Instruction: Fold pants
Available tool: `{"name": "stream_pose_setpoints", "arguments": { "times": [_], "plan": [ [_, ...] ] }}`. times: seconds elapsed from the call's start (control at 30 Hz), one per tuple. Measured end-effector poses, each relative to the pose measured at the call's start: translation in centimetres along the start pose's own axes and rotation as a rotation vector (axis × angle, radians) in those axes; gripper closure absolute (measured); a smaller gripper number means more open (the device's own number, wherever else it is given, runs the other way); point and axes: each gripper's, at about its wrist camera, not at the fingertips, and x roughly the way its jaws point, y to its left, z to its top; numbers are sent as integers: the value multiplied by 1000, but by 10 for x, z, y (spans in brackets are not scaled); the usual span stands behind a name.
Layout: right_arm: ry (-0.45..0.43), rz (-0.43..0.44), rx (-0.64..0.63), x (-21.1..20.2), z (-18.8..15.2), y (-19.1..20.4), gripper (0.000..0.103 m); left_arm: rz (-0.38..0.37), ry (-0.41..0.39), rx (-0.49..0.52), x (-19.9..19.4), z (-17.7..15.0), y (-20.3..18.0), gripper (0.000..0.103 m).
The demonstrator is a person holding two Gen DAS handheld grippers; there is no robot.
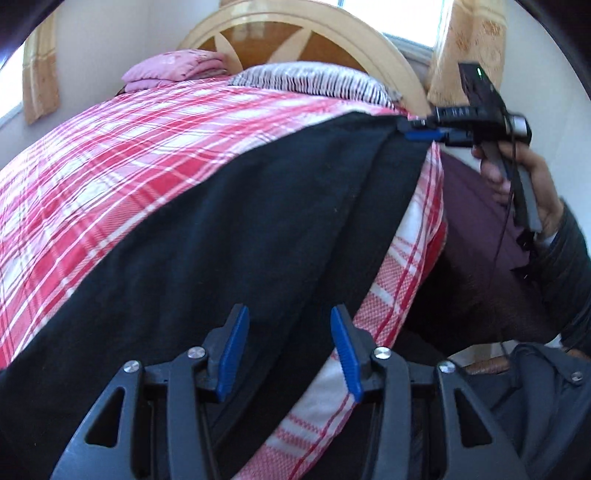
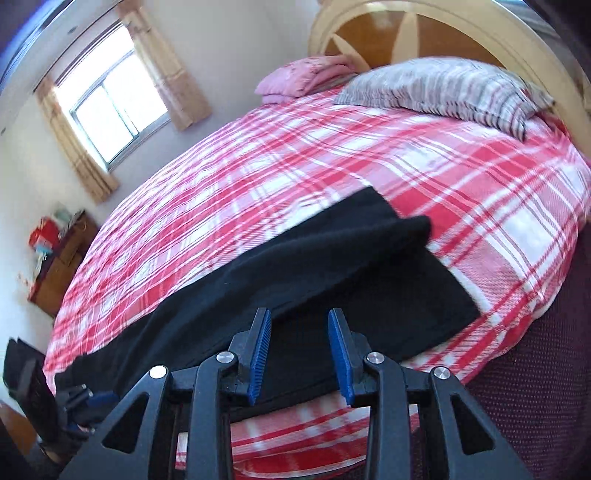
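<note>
Lying lengthwise along the near edge of the red-and-white checked bedspread, the black pants run from my left gripper to my right gripper.

My left jaws stand partly apart with nothing pinched between the blue pads; the black cloth spreads just beyond and under them, and a strip of the checked cover shows beneath the right-hand pad. Farther ahead of these jaws and off to the right, the other gripper is seen from the side at the far corner of the pants, its blue fingertips at the cloth's edge, held by a hand.

My right jaws are apart too, with nothing between the pads. The pants lie directly ahead of them, one layer folded over another, the hem end reaching up and to the right of the jaws. Low on the left of these jaws, the left gripper sits at the other end of the black cloth, blurred.

Well beyond both sets of jaws, a grey striped pillow and folded pink bedding rest against the wooden headboard.
</note>
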Motion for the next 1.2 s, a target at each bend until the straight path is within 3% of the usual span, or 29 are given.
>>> {"name": "stream_pose_setpoints", "arguments": {
  "times": [0.1,0.2,0.27,0.33,0.4,0.53,0.6,0.67,0.77,0.97,1.07,1.2],
  "plan": [
    [-3,21,40,3,4,-13,69,47,20,25,8,-4,-2,54],
    [-23,48,111,4,7,-30,69,36,18,6,8,-6,4,57],
    [-30,77,151,5,11,-38,69,50,19,8,6,-6,4,64],
    [-34,97,170,6,16,-43,69,62,20,11,4,-6,4,79],
    [-41,113,191,7,20,-47,69,36,19,-19,1,-6,7,87],
    [-55,140,251,10,33,-58,70,7,18,-41,-1,-6,9,92],
    [-50,122,238,14,42,-57,92,-20,23,-59,-1,-7,10,93],
    [-45,119,227,19,55,-52,98,-31,20,-72,-1,-7,12,96],
    [-52,127,165,21,78,-31,100,-46,12,-98,-2,-6,19,96],
    [-141,240,14,-3,120,30,100,-53,-13,-148,-7,-6,32,97],
    [-172,229,-20,-19,113,36,100,-61,-29,-151,-12,-10,33,97],
    [-174,207,17,-33,76,-1,100,-87,-39,-143,-17,-14,30,99]
  ]
}}
